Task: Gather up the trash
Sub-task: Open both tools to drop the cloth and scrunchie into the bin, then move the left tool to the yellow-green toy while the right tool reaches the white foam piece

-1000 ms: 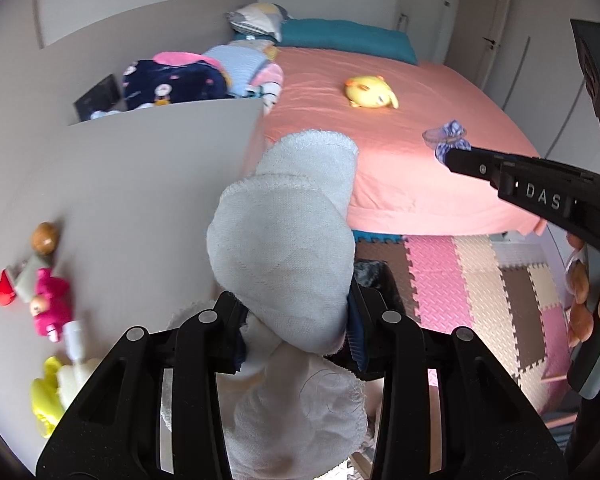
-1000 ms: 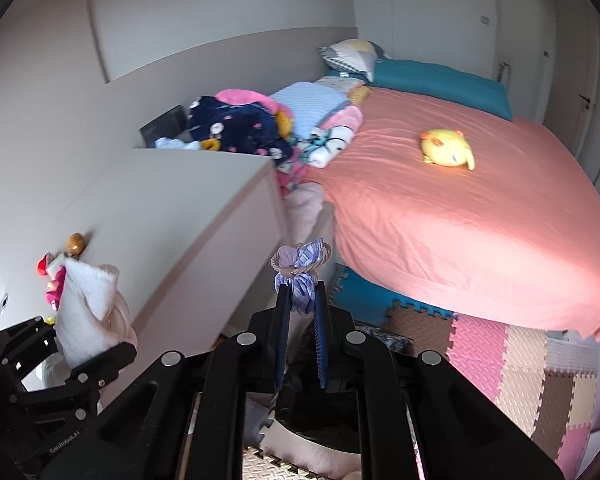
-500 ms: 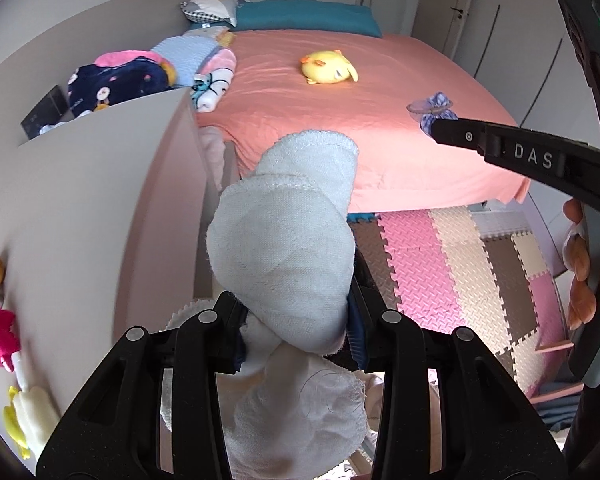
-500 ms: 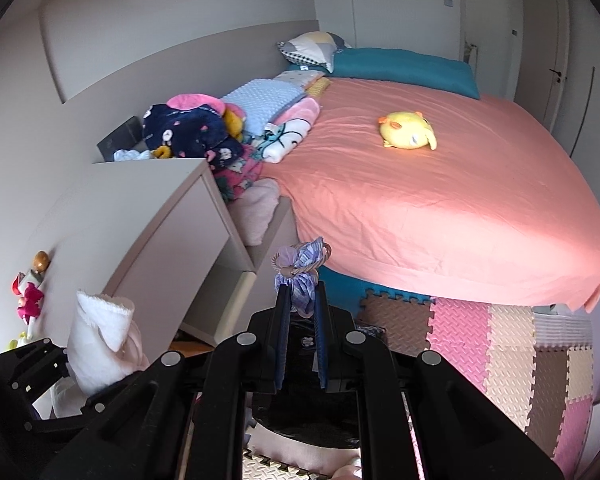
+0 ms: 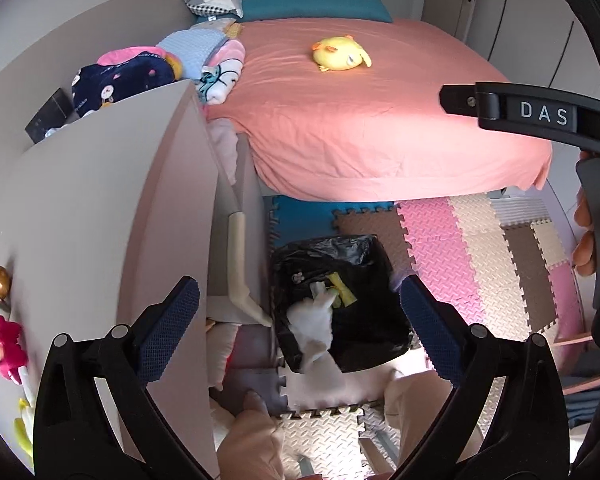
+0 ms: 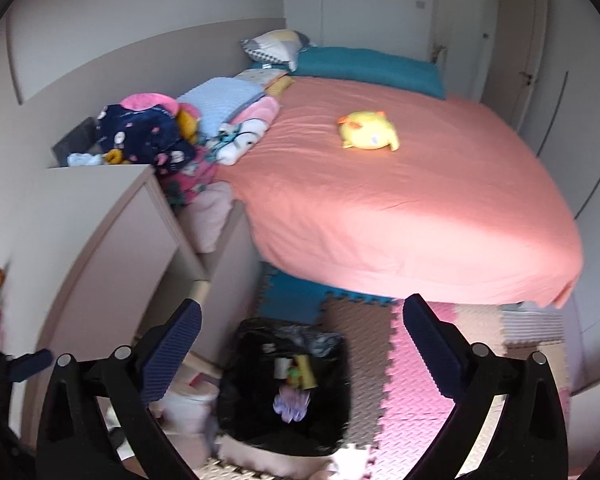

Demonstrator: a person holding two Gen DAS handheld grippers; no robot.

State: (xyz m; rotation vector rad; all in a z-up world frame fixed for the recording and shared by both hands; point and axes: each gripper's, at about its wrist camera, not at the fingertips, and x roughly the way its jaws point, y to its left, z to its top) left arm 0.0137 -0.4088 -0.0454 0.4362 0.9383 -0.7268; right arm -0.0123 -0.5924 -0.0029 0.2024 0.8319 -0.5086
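My left gripper [image 5: 298, 292] hangs over a bin lined with a black bag [image 5: 328, 244]; its jaws are opening wide with nothing between them. A white cloth [image 5: 312, 320] lies loose in the bin beside yellow scraps [image 5: 342, 292]. In the right wrist view my right gripper [image 6: 302, 308] is also above the bin [image 6: 260, 420], its jaws opening and empty. A small purple bow-like item [image 6: 290, 402] sits blurred inside the bag. One finger of the right gripper [image 5: 500, 108] crosses the upper right of the left wrist view.
A bed with a pink sheet [image 5: 380, 128] and a yellow plush [image 5: 340, 54] fills the background. A pale cabinet [image 5: 100, 220] stands close on the left, with small toys [image 5: 4, 344] on it. Coloured foam mats [image 5: 480, 264] cover the floor. Folded clothes [image 6: 148, 132] are piled by the cabinet.
Both grippers have opened. The white cloth has dropped from the left gripper into the bin, and the purple item has dropped from the right gripper. Both views have shifted over the bin.
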